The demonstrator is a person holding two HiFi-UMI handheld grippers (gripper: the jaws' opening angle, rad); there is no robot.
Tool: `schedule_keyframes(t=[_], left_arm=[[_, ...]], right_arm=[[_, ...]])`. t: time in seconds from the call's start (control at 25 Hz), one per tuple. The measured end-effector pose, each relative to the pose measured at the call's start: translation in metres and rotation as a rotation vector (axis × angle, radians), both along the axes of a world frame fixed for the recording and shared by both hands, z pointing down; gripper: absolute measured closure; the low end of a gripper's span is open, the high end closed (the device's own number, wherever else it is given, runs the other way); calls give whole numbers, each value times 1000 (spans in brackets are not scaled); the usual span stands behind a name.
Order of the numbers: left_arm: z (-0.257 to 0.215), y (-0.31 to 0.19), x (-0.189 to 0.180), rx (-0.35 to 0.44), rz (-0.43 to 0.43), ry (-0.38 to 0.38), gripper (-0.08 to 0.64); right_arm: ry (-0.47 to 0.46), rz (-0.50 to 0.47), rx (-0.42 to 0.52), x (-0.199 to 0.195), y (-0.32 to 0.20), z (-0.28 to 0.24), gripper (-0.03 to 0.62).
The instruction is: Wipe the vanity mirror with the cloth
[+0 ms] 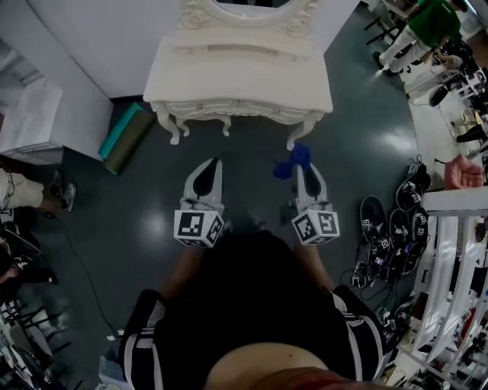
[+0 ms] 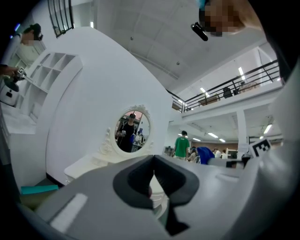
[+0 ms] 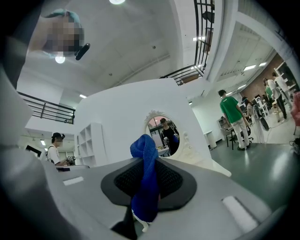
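Note:
A white ornate vanity table [image 1: 238,76] stands ahead against the wall, its oval mirror [image 1: 252,6] cut off at the top of the head view. The mirror [image 2: 133,131] also shows in the left gripper view and, as a small oval mirror [image 3: 163,135], in the right gripper view. My right gripper [image 1: 305,174] is shut on a blue cloth [image 1: 293,161] [image 3: 146,178], which bunches up above the jaws. It hangs a short way before the table's front edge. My left gripper [image 1: 207,177] is shut with nothing in it, level with the right one.
A teal and olive roll [image 1: 124,137] lies on the dark floor left of the table. Shoes [image 1: 396,228] and white shelving [image 1: 450,251] crowd the right side. A person in green [image 1: 427,23] stands at the far right. Cables [image 1: 76,259] trail on the left.

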State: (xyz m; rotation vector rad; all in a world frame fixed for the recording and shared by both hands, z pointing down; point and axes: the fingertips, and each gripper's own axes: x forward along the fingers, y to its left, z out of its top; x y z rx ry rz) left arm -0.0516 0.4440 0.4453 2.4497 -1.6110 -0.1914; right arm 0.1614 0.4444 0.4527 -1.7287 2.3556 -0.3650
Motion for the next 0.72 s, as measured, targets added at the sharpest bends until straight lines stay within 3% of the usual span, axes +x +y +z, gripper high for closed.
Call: schedule_keyframes(t=[0.36,0.72], left_arm=[[5,-19,-15,4,30,11,549],[4,-86,-2,13,15,-3,549]], right_arm=[[6,41,16,-12,-17,0,522],[-5,28,28,-3,-89,8,522]])
